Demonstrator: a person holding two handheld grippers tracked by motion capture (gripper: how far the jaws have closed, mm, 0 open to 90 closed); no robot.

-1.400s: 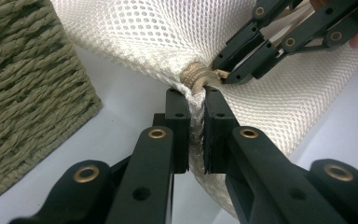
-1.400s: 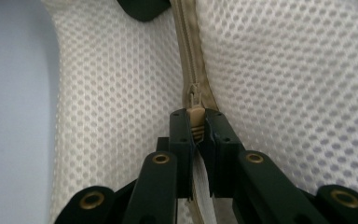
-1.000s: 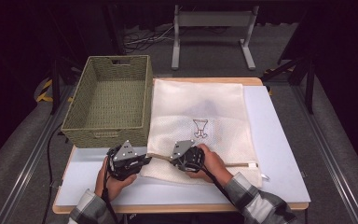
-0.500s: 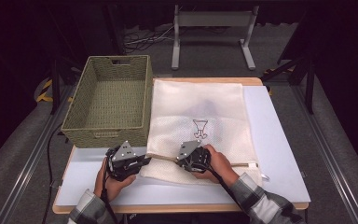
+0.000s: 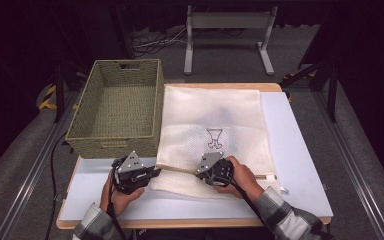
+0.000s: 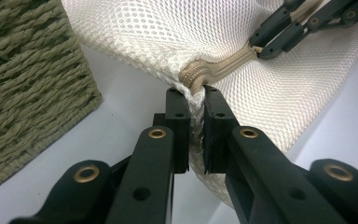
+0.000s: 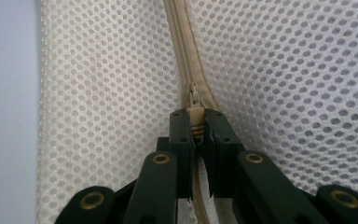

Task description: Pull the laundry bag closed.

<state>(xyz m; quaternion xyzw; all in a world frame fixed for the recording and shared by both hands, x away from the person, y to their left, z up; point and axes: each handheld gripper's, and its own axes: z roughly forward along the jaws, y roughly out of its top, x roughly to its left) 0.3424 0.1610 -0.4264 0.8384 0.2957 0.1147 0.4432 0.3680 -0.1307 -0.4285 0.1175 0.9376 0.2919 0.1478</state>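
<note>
White table point(image 5: 300, 150), basket point(image 5: 115, 107) beside mesh bag point(image 5: 215, 125), left tool point(image 6: 196, 100) pinching bag's corner

No legible text; small emblem on mesh bag point(image 5: 215, 125)

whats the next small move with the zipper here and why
Probably draw the right gripper a little further along the zipper, away from the left gripper. Its jaws pinch the zipper pull, while the left gripper's jaws clamp the mesh bag at the zipper's end, bracing it. Closed zipper track lies ahead of the pull.
</note>
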